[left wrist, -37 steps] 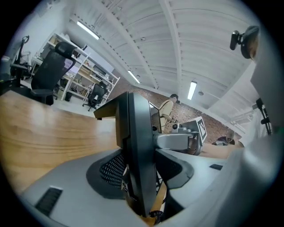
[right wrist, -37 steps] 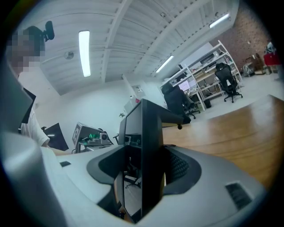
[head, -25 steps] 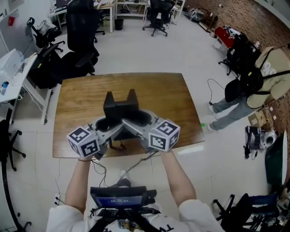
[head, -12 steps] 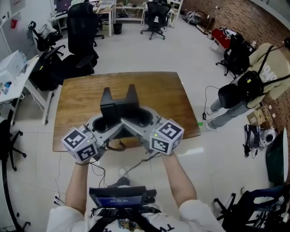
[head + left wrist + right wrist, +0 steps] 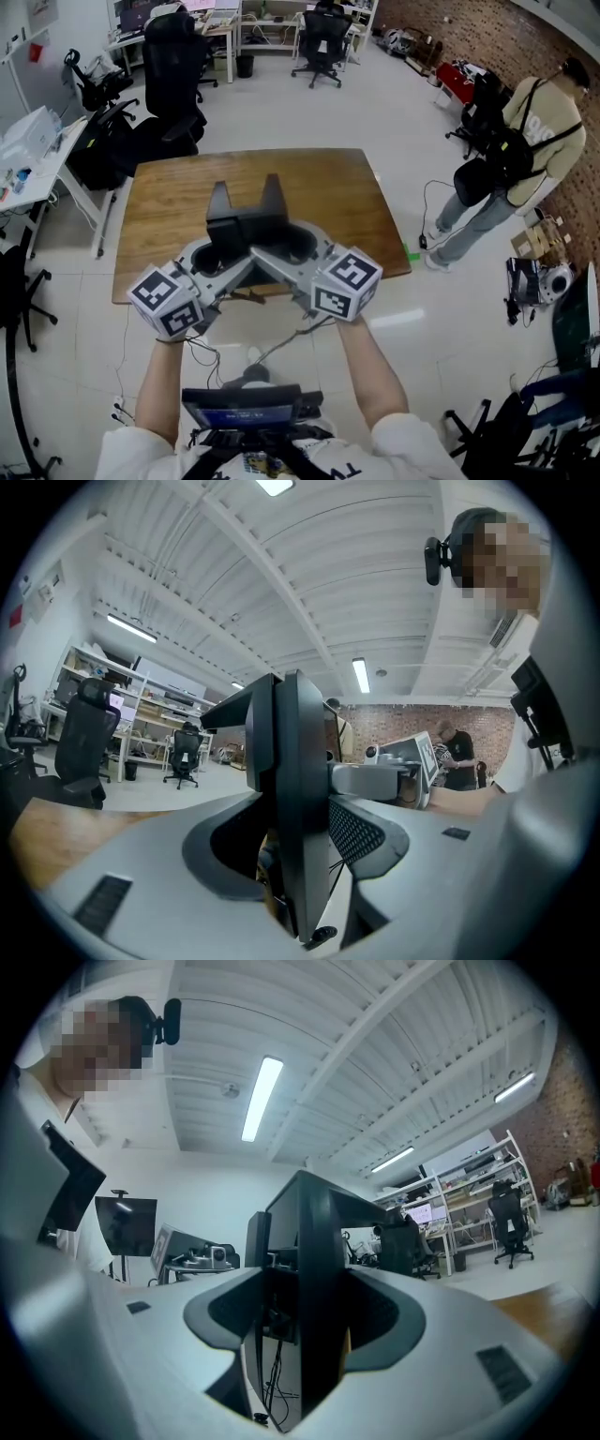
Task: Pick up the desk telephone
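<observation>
The head view is showing what neither gripper view does: the left gripper (image 5: 223,255) and the right gripper (image 5: 289,249) are angling in toward each other over the near half of the wooden table (image 5: 159,202). The black desk telephone (image 5: 248,225) is sitting between them, clear of the tabletop. A cable (image 5: 277,349) is trailing down past the person's forearms. Only the left gripper view is taking in the brick wall (image 5: 403,724). There the phone is standing edge-on between the grey jaws, which are closing on it from both sides. Only the right gripper view is catching a dark monitor (image 5: 127,1224) on a stand. Its jaws are likewise clamping the phone, with thin cords hanging beneath it.

Compared with a second ago, both grippers and the phone are sitting closer to the table's near edge. The marker cubes are now straddling that edge, where before they were lying inside it. The grip is looking unchanged. The bystander (image 5: 525,122) at the right is now standing more upright.

The phone's body is lying across, left to right, between the two grippers. Its two raised prongs are pointing away from the person, toward the table's far edge.
</observation>
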A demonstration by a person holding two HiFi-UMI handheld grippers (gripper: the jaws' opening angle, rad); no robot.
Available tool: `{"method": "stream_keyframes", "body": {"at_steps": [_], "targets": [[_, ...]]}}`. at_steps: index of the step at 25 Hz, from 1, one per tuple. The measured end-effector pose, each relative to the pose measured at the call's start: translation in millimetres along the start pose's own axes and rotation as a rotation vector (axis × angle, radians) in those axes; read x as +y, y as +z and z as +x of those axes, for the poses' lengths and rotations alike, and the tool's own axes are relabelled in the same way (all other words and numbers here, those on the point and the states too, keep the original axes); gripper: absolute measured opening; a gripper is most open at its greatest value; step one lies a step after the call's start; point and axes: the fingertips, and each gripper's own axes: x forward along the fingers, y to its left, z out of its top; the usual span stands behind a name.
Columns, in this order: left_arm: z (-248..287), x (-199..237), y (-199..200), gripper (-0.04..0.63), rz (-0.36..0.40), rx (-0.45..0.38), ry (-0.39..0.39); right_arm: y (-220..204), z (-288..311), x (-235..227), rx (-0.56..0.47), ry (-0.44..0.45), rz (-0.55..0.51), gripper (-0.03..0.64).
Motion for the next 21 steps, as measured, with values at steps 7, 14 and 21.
{"method": "stream_keyframes", "body": {"at_steps": [7,14,21], "targets": [[-9,-12,3,0.202,0.018,0.01,0.01,1,-6,14,-0.022,0.012,0.005,0.265],[-13,-17,1,0.202,0.023,0.023,0.016,-1,-9,19,-0.019,0.013,0.007,0.265],[-5,-19,0,0.202,0.042,0.024,0.009,-2,-14,13,-0.033,0.013,0.011,0.265]]}}
